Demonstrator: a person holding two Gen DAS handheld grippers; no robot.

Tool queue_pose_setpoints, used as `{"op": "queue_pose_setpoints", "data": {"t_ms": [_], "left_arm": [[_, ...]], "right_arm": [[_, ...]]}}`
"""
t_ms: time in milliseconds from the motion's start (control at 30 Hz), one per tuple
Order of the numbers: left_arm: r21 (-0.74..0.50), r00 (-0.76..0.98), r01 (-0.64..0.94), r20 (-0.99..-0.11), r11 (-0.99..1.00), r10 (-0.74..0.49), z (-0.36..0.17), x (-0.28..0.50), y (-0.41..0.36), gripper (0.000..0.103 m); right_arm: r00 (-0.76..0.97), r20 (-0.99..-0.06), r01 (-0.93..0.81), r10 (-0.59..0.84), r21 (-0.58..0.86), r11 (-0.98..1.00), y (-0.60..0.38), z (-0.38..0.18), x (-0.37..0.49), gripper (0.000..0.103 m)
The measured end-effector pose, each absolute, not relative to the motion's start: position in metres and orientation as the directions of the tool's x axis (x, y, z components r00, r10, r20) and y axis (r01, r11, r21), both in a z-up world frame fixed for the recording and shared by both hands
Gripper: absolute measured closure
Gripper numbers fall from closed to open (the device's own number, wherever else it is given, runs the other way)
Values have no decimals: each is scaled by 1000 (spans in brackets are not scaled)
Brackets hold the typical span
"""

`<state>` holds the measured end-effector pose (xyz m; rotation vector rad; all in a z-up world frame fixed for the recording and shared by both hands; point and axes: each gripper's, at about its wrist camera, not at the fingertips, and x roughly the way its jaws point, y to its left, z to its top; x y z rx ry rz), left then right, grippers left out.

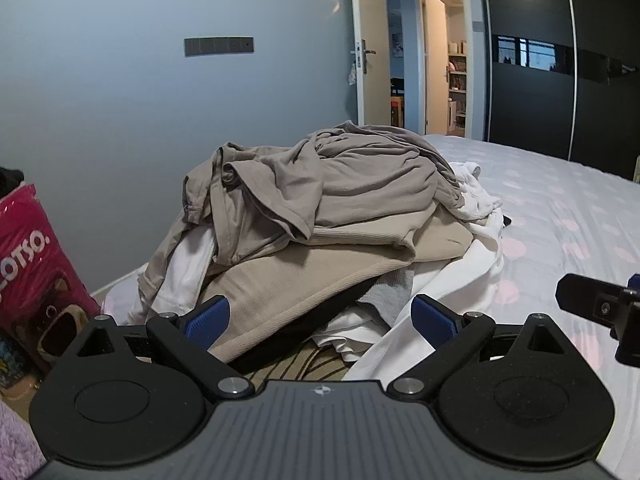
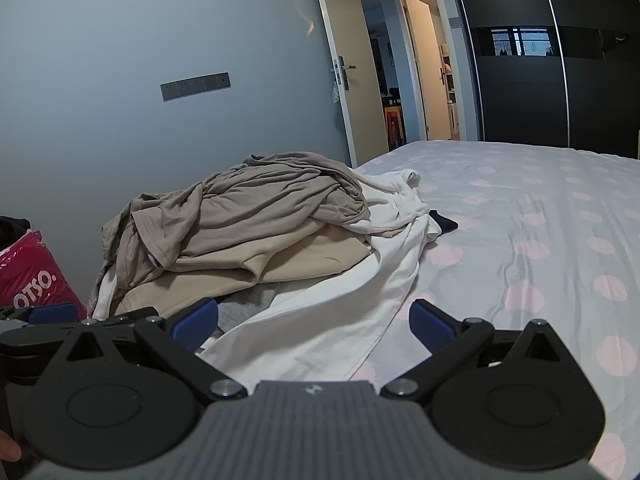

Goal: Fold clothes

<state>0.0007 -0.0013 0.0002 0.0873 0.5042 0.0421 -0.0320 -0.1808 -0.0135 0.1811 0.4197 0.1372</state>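
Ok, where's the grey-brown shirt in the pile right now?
The grey-brown shirt lies crumpled on top of the pile at the bed's wall-side edge, left of centre in both views, over the beige knit, with the white garment trailing beside it.

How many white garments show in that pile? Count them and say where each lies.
2, maybe more hidden: one white garment draped down the pile's near right side onto the bed; another, bunched, at the far right edge.

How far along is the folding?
Done: nothing looks folded; the clothes pile sits crumpled on the bed. In hand: nothing; left gripper and right gripper are open and empty, facing the pile. Left: the whole pile, taupe garment on top.
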Motion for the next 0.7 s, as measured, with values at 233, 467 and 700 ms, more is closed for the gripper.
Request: {"op": "queue_pose_setpoints", "data": {"t_ms": [233, 467, 700], "left_arm": [[104, 903, -26, -423, 994, 67, 4, -3, -6, 5], [57, 897, 41, -443, 998, -12, 3, 4, 0, 5], [27, 901, 30, -433, 999, -16, 5, 2, 6, 6]], "right_arm": [[901, -401, -90, 164, 198, 976, -180, -14, -32, 1], [900, -403, -94, 168, 198, 976, -179, -18, -33, 1], [898, -408, -93, 167, 196, 976, -181, -21, -33, 1]]}}
